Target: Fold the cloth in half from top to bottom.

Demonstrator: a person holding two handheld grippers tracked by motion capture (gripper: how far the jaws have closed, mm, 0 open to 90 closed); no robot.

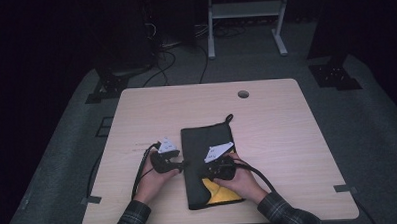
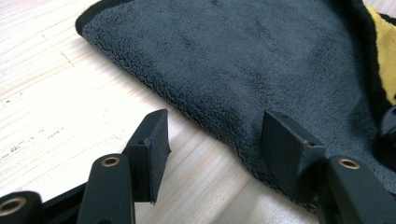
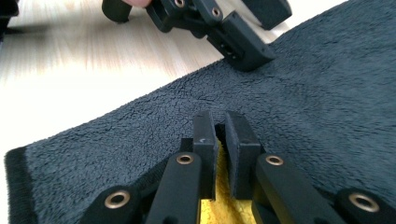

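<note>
The dark grey fleecy cloth with a yellow underside [image 1: 208, 164] lies folded flat on the pale wooden table [image 1: 277, 139], directly under the right gripper [image 3: 220, 135] and just beyond the jaws of the left gripper [image 2: 212, 140]. A yellow layer shows at its near corner, below the right gripper. A small loop [image 1: 229, 118] projects from the far corner, well away from both grippers.

Handling judgement: the cloth looks soft, light and limp. It will drape and fold rather than hold shape, and the pile should give good friction. Take hold at an edge or a corner layer, not mid-panel.

The right gripper stands with its jaws nearly together, only a narrow slot between them, pinching up a fold of the grey top layer at the corner over the yellow.

The left gripper stands about half open. One jaw is over bare table, the other presses on the cloth's side edge; nothing is clamped between them.
</note>
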